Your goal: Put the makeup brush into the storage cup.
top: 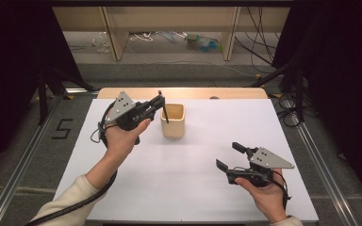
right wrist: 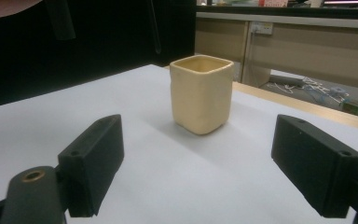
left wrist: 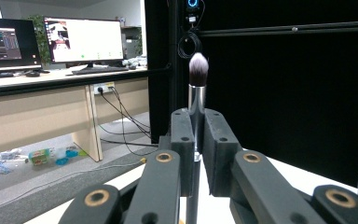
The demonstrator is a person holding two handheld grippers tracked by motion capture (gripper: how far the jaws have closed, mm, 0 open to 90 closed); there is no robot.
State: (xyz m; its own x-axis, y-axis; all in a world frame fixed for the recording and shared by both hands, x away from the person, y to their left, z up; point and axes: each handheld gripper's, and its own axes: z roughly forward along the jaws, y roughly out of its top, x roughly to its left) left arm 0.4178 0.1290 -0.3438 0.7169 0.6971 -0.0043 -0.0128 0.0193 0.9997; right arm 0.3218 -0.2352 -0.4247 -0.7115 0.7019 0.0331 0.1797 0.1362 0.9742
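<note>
A make-up brush (left wrist: 198, 88) with a silver ferrule and a dark, pale-tipped head stands upright in my left gripper (left wrist: 196, 135), whose pads are shut on its handle. From above, the left gripper (top: 159, 104) is just left of a cream square cup (top: 173, 121). The brush's thin dark handle (top: 165, 114) slants down toward the cup's left rim. Its lower end (right wrist: 154, 28) hangs above and to the left of the cup (right wrist: 200, 93), apart from it. My right gripper (top: 227, 155) rests low at the near right, open and holding nothing. Its jaws (right wrist: 205, 161) point at the cup.
The white table sheet (top: 193, 188) has a wooden strip (top: 184, 92) along its far edge. Beyond it are desk legs, cables and litter (top: 200, 42) on the floor. Black curtains flank both sides. Monitors (left wrist: 81, 39) stand on a desk in the left gripper view.
</note>
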